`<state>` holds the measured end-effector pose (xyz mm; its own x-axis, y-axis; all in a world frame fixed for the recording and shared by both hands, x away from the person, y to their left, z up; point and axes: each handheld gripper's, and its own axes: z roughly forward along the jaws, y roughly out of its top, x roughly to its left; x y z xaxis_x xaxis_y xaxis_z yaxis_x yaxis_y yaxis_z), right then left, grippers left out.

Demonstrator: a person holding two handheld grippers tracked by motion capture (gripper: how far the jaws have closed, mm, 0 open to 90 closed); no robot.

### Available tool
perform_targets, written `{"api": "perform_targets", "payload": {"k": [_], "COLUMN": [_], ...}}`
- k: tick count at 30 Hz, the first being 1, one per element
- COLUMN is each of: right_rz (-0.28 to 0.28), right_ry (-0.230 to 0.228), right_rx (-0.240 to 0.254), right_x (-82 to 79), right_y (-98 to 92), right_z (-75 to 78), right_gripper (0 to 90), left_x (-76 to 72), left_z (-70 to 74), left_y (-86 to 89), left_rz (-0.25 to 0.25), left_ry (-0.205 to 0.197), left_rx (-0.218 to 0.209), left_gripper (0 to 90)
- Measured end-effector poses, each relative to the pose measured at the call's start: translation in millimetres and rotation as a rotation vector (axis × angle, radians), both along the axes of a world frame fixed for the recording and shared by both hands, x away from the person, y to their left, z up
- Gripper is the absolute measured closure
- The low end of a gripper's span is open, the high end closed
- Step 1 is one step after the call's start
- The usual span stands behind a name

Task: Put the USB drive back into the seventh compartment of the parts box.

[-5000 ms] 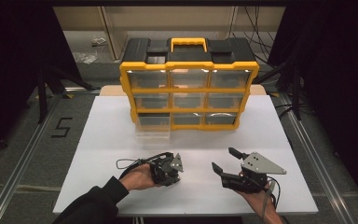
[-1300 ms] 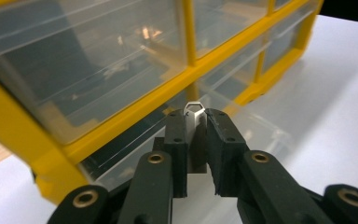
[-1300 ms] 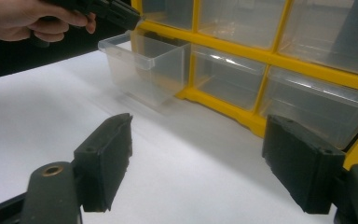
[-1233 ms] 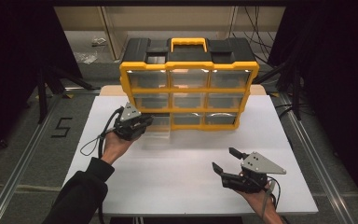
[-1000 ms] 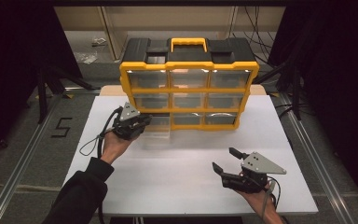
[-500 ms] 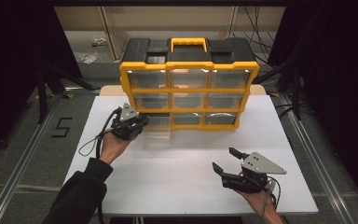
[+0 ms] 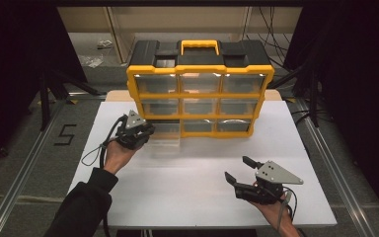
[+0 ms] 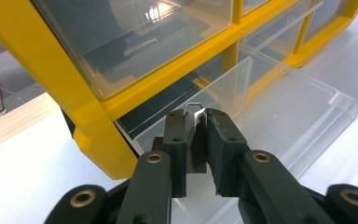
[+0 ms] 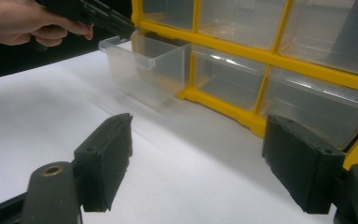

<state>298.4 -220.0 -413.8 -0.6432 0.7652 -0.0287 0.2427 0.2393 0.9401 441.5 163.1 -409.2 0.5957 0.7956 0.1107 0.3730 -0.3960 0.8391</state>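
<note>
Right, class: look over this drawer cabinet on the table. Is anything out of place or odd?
One thing: the bottom-left clear drawer is pulled well out of the yellow cabinet, while the other drawers sit flush. The left tool hangs over it, shut on a small metal piece.

A: What colours are seen on the organizer?
B: Yellow frame, black top, clear drawers. The pulled-out drawer is see-through too. Table is white, grippers black.
</note>
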Motion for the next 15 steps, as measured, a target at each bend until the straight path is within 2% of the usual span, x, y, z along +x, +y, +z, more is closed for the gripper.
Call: {"api": "perform_targets", "payload": {"k": [8, 12, 13, 15], "right_rz": [-0.002, -0.002, -0.002, -0.002], "right_ry": [0.002, 0.001, 0.001, 0.001], "right_rx": [0.000, 0.001, 0.001, 0.000], "right_x": [0.1, 0.4, 0.4, 0.3], "right_y": [-0.4, -0.7, -0.7, -0.6], "right_z": [-0.1, -0.1, 0.0, 0.0], "right_gripper": [25.3, 25.4, 25.3, 25.3], "left_x": [-1.1, -3.6, -4.4, -6.7], "left_z": [-2.1, -1.4, -1.1, 0.4], "left_y": [-2.7, -3.6, -3.9, -5.0], "left_rz": [-0.016, -0.026, -0.035, -0.036], "left_ry": [0.012, 0.007, 0.002, -0.003], "left_rx": [0.000, -0.005, -0.017, -0.018], "left_gripper": [74.0, 64.9, 62.3, 54.3]}}
